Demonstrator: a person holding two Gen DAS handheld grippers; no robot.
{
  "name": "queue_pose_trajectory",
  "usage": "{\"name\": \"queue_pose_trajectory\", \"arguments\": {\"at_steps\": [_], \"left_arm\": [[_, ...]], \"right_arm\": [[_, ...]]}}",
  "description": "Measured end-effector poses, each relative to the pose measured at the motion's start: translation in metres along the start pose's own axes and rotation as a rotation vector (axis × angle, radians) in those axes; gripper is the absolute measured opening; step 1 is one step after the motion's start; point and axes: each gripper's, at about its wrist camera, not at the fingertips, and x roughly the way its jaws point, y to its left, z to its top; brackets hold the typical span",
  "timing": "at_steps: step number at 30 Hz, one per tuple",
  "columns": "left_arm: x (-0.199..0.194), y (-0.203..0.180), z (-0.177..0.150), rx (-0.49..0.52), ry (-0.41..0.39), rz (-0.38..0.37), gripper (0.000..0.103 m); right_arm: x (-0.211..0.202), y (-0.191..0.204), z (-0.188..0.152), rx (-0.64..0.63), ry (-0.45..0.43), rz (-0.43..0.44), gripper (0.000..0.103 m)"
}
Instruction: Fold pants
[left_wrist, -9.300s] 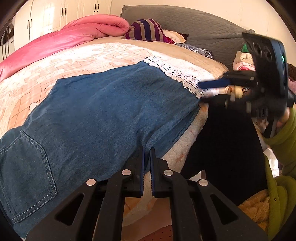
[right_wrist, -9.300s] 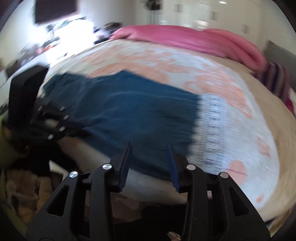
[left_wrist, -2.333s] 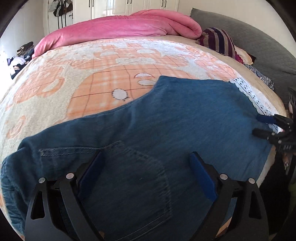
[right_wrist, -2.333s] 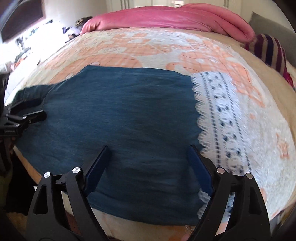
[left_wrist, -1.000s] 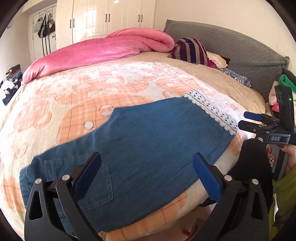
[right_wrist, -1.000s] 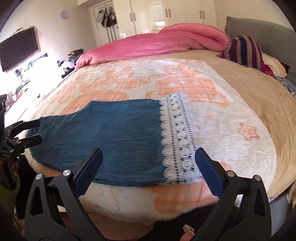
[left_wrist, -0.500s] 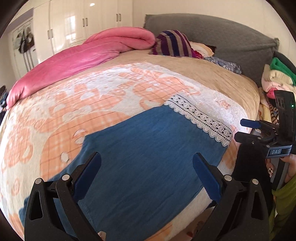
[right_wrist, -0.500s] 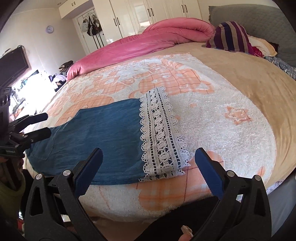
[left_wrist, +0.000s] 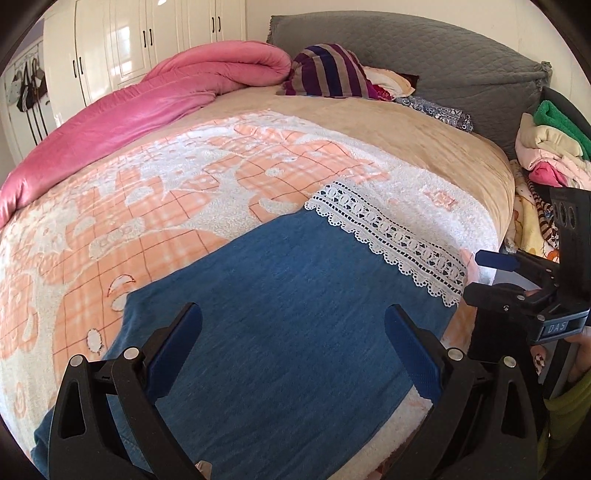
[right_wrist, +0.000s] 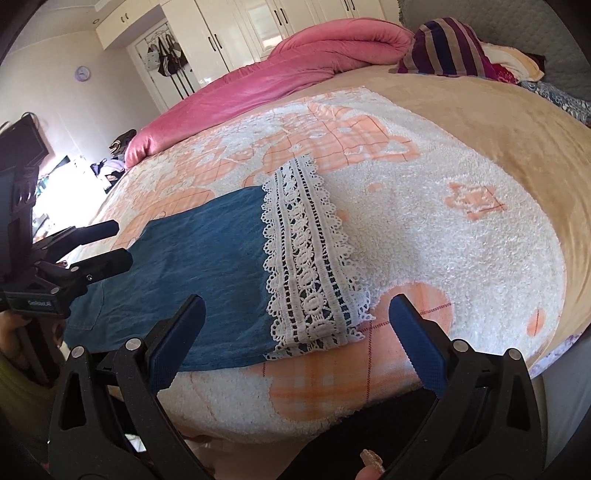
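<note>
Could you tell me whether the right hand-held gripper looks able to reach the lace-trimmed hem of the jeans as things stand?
Probably yes. The right hand-held gripper is open and empty, and the lace hem of the jeans lies flat on the blanket just ahead of its fingers, with nothing lying between them.

Home bedroom: bed (left_wrist: 424, 147), pink duvet (left_wrist: 166, 107), white wardrobes (left_wrist: 147, 37), grey headboard (left_wrist: 424, 55)

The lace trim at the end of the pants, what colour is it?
White openwork lace trim edging the blue denim pants; the right wrist view shows it best.
</note>
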Motion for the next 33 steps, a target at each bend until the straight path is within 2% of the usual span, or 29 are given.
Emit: {"name": "queue_pose_trajectory", "arguments": {"at_steps": [6,15,29,33], "left_arm": [[0.014,0.005,0.007,-0.003,0.017,0.004,0.099],[0.042,0.011,0.020,-0.042,0.065,-0.065,0.099],[0.113,0.001,0.081,0.056,0.132,-0.115,0.099],[0.135,0.003,0.094,0.040,0.159,-0.180,0.099]], "right_arm": [[0.007,-0.005,0.000,0.029,0.013,0.013,0.094],[0.017,-0.003,0.000,0.028,0.042,0.023,0.094],[0.028,-0.004,-0.002,0.043,0.066,0.031,0.094],[0.028,-0.008,-0.002,0.064,0.052,0.049,0.092]]}}
